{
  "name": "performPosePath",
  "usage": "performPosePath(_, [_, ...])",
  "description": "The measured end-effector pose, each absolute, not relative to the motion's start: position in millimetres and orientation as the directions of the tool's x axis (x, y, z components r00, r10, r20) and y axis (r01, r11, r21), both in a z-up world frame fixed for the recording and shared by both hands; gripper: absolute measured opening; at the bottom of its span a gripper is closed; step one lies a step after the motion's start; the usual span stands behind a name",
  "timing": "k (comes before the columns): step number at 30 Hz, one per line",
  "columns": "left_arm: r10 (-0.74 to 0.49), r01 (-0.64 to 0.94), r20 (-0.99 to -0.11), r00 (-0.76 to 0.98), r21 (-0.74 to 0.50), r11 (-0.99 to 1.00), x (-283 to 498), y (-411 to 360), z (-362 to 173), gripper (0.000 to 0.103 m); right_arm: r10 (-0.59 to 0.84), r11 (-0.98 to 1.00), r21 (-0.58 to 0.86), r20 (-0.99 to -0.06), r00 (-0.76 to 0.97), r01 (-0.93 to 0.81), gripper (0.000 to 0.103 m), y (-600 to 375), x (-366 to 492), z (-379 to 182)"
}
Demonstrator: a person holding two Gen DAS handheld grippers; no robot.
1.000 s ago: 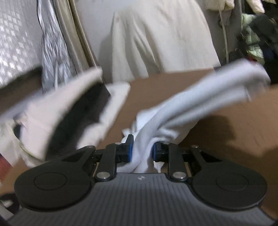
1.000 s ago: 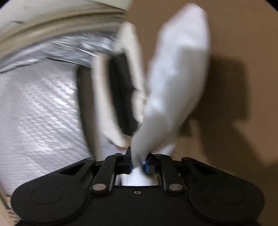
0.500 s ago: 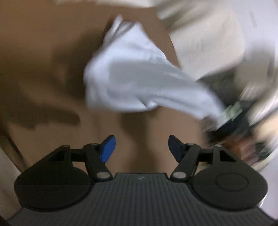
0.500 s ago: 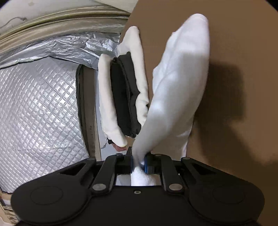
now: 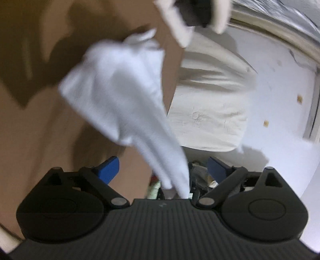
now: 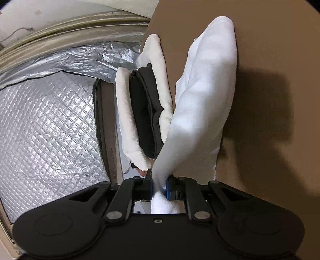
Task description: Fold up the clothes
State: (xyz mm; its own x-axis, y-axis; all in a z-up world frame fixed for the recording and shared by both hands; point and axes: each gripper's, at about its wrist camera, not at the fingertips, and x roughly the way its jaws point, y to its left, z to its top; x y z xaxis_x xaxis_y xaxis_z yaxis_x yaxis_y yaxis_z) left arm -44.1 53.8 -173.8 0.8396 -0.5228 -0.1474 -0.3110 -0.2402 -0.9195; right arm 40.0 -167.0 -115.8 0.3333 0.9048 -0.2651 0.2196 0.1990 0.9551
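**White garment pinched by the right gripper, released by the left**

Right wrist view: the right gripper point(image 6: 159, 187) has its jaws drawn nearly together, and the blue pads point(image 6: 168, 187) press on a narrow bunch of the white garment point(image 6: 206, 96). From that pinch the cloth widens and runs away from the camera over the brown tabletop point(image 6: 280, 40), ending in a rounded fold near the far edge; it casts a dark shadow to its right. Just beside the garment on its left lies a black pad point(image 6: 145, 110) wrapped by a cream cloth point(image 6: 128, 122), at the table's edge. Further left is a quilted silver sheet point(image 6: 50, 130), with a crinkled silver cover point(image 6: 80, 58) and a beige curved frame point(image 6: 70, 28) above it.

Left wrist view: the left gripper point(image 5: 163, 169) has its jaws spread wide and opening further. A tapering strip of the same white garment point(image 5: 120, 88) passes between the blue pads point(image 5: 109, 170) without touching either one; nothing is held. The picture is blurred. The body of the garment spreads over the brown tabletop point(image 5: 40, 120) up and to the left. To the right, beyond the table's edge, hangs a cream fabric point(image 5: 210, 100) against a white wall point(image 5: 280, 90). At the top edge the black pad point(image 5: 197, 12) and its cream cloth point(image 5: 176, 28) appear, smeared.
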Motion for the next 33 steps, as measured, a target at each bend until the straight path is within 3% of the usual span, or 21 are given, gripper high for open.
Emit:
performPosePath(3, [-0.538, -0.366, -0.198, 0.820, -0.903, -0.226, -32, 36, -179, 0.097, 0.909, 0.178, 0.957, -0.249, 0.334, 0.229, 0.015, -167, 39, -119])
performPosePath(7, [-0.444, -0.382, -0.261, 0.857, -0.900, -0.210, -11, 45, -185, 0.097, 0.912, 0.179, 0.958, -0.247, 0.328, 0.224, 0.016, -170, 37, -121])
performPosePath(8, [-0.430, -0.378, -0.271, 0.861, -0.907, -0.184, -5, 51, -186, 0.092, 0.914, 0.174, 0.960, -0.240, 0.327, 0.218, 0.016, -172, 35, -122])
performPosePath(9, [-0.452, -0.363, -0.281, 0.846, -0.926, -0.104, 5, 55, -178, 0.083, 0.916, 0.170, 0.962, -0.233, 0.325, 0.213, 0.016, -173, 33, -123])
performPosePath(10, [-0.480, -0.340, -0.292, 0.827, -0.940, -0.015, 16, 59, -168, 0.043, 0.918, 0.165, 0.964, -0.227, 0.324, 0.207, 0.015, -175, 32, -124])
performPosePath(11, [-0.505, -0.313, -0.306, 0.807, -0.947, 0.074, 27, 62, -159, 0.024, 0.921, 0.162, 0.965, -0.222, 0.321, 0.204, 0.015, -177, 29, -126])
performPosePath(15, [-0.517, -0.166, -0.389, 0.763, -0.890, 0.424, 51, 71, -102, 0.020, 0.937, 0.126, 0.968, -0.189, 0.294, 0.219, 0.016, -185, 20, -130])
performPosePath(18, [-0.444, -0.147, -0.478, 0.758, -0.788, 0.598, 46, 76, -86, 0.017, 0.936, 0.145, 0.971, -0.197, 0.293, 0.189, 0.025, -196, 17, -127])
performPosePath(20, [-0.278, -0.149, -0.571, 0.773, -0.588, 0.795, 39, 66, -85, 0.017, 0.911, 0.202, 0.962, -0.254, 0.324, 0.186, 0.061, -208, 9, -133])
performPosePath(22, [-0.209, -0.169, -0.604, 0.769, -0.507, 0.845, 37, 61, -97, 0.015, 0.870, 0.278, 0.941, -0.331, 0.365, 0.191, 0.063, -221, 1, -144])
performPosePath(24, [-0.311, -0.172, -0.602, 0.736, -0.610, 0.774, 42, 69, -106, 0.014, 0.823, 0.334, 0.915, -0.401, 0.403, 0.228, 0.064, -226, 5, -160])
performPosePath(28, [-0.292, -0.135, -0.582, 0.759, -0.580, 0.803, 38, 80, -100, 0.014, 0.770, 0.359, 0.886, -0.458, 0.444, 0.292, 0.065, -227, 20, -190])
performPosePath(33, [-0.380, -0.222, -0.556, 0.739, -0.734, 0.642, 45, 109, -130, 0.014, 0.710, 0.338, 0.899, -0.438, 0.551, 0.279, 0.068, -209, 57, -210])
